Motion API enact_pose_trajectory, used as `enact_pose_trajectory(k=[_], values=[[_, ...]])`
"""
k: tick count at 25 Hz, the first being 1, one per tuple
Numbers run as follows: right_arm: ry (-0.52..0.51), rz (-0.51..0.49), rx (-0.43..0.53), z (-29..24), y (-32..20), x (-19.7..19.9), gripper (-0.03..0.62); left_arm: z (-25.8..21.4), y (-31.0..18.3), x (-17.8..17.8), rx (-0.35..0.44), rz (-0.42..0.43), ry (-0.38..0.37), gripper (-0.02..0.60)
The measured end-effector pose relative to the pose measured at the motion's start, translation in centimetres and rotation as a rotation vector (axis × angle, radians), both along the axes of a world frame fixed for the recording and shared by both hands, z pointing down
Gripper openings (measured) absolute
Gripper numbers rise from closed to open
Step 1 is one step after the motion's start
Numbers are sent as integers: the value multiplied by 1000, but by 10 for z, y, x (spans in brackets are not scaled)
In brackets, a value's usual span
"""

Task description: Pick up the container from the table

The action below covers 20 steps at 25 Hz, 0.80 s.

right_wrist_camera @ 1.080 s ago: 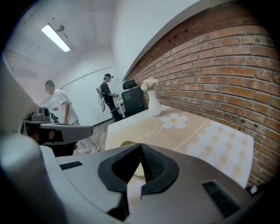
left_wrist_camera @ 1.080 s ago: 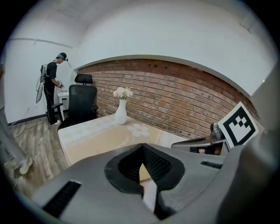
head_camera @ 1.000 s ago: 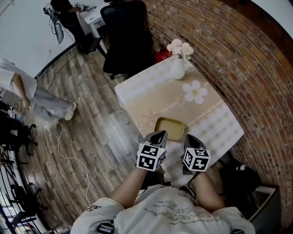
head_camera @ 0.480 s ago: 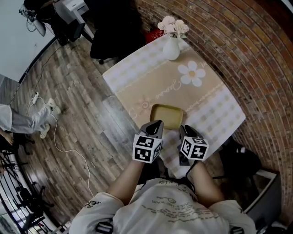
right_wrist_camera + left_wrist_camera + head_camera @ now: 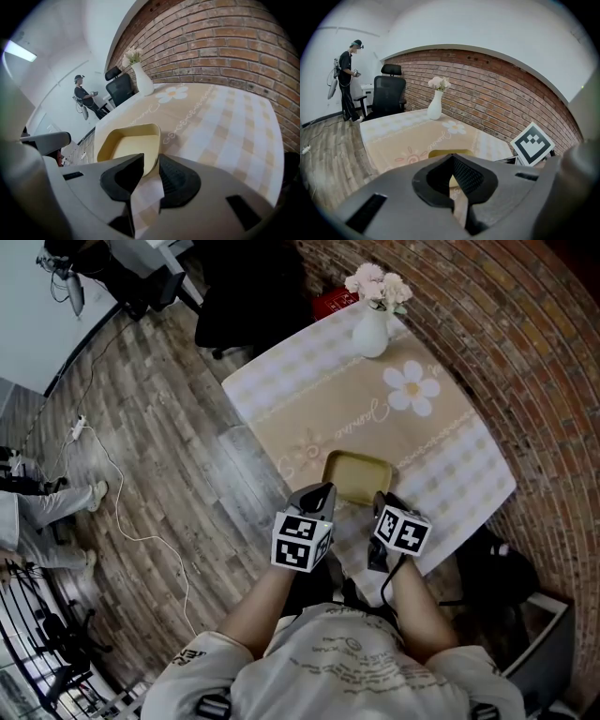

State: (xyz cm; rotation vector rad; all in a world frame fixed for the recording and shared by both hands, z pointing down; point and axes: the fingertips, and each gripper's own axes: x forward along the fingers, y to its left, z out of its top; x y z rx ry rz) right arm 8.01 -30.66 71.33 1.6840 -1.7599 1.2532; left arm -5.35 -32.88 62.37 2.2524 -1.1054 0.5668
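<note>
The shallow yellow rectangular container sits empty on the near part of the counter, which is covered with a beige checked cloth with a daisy print. It lies well apart from the white vase of pale flowers at the far edge. Its long side faces the person, so its long axis runs across, from one hand to the other.

Both tongs hover just short of its near rim, the container straight ahead and between them. The left tongs have their tips together, with nothing held, and point toward the near left corner. The right tongs stand narrowly apart and empty. In the right gripper view the near right corner of the rim lies just beyond that gap, almost in line with it.

The right hand looks the better placed. A short push forward should bring the thin wall between its tips, though the gap may need to widen first.
</note>
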Motion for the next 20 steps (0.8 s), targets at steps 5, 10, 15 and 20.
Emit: enact_pose_trajectory(k=[5, 10, 15, 20], values=[[0, 31, -50, 14, -1, -2, 87, 1, -5, -7, 1, -1, -4, 5], [6, 54, -83, 21, -4, -3, 89, -1, -8, -11, 4, -4, -3, 5], [29, 70, -131, 30, -6, -2, 89, 3, -9, -21, -5, -20, -7, 5], [36, 75, -151, 35, -8, -4, 79, 4, -9, -26, -6, -27, -8, 5]])
